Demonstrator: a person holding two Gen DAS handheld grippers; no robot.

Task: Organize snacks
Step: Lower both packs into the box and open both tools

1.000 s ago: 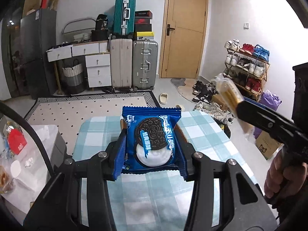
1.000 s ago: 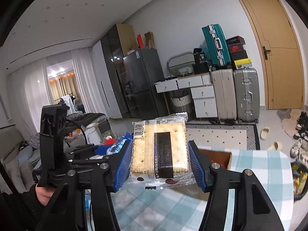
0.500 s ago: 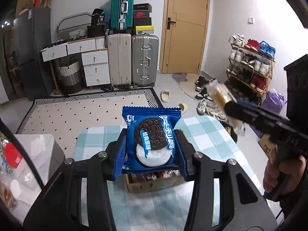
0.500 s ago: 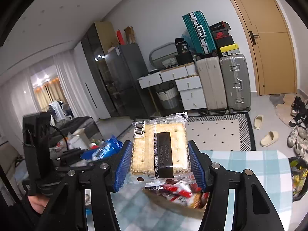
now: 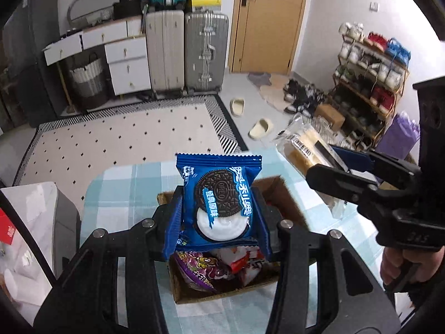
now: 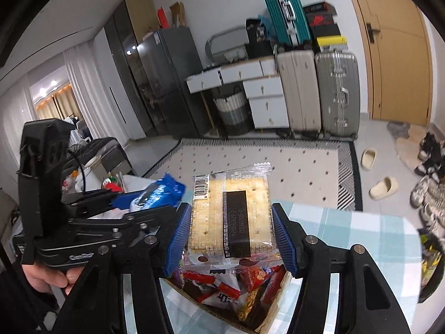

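The left gripper [image 5: 219,217] clamps a blue Oreo packet [image 5: 219,203] between its fingers, upright and directly above an open cardboard box [image 5: 275,189] of mixed snack packets. The right gripper [image 6: 232,233] is closed the same way on a clear-wrapped cracker pack [image 6: 229,217], which hangs above the near part of that box, its lower seal just over the red wrappers [image 6: 219,284].

Both packs look ready to be dropped in, and the risks follow from that. The two grippers converge on one small opening, so their fingers could knock together, or one could nudge the light box across the bench [image 5: 122,186]. The box already looks fairly full; a pack let go from height may land on the heap and slide over the rim. The crackers are brittle, so a hard squeeze or a drop onto an edge could break them. The slick film of either wrapper could also slip early if the hold loosens.

The bench wears a pale blue and white checked cloth, likely smooth enough for the box to skid. Beyond it lie a dotted rug [image 5: 125,139], two upright suitcases [image 5: 186,53], white drawers, a wooden door [image 5: 267,19], a shoe rack [image 5: 372,83] and slippers on the floor.
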